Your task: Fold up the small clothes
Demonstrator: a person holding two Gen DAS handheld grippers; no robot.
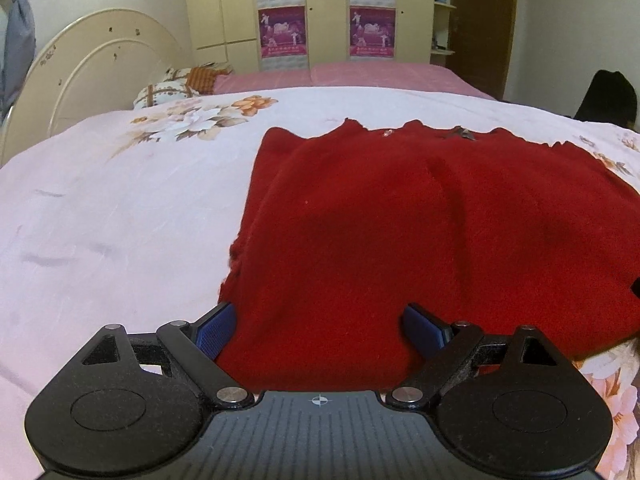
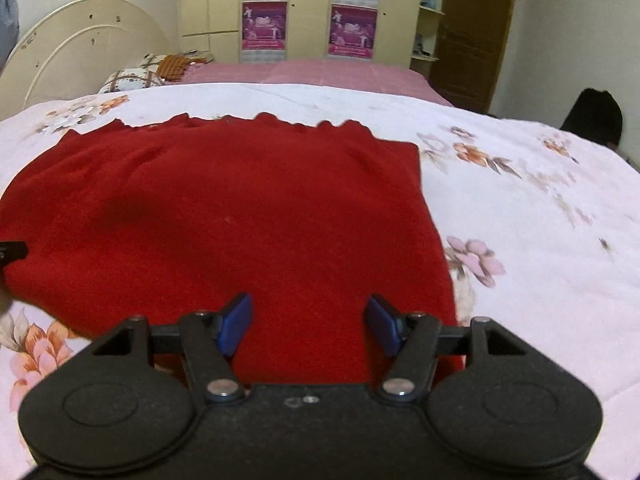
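A dark red knitted garment [image 1: 400,220] lies flat on a pale floral quilt [image 1: 120,200], its wavy hem on the far side. My left gripper [image 1: 320,320] hovers open over the garment's near left part, its blue pads [image 1: 216,328] wide apart with only cloth below them. In the right wrist view the same red garment [image 2: 240,220] fills the middle of the quilt [image 2: 540,220]. My right gripper [image 2: 310,320] is open above its near right part, pads [image 2: 236,324] clear of the fabric. A black tip of the left gripper [image 2: 12,250] shows at the left edge.
A cream headboard [image 1: 92,68] and patterned pillows [image 1: 172,88] lie at the far left. A pink sheet [image 1: 360,74] covers the far part of the bed, before a wardrobe with purple posters [image 1: 328,12]. A dark object [image 1: 608,96] sits at the far right.
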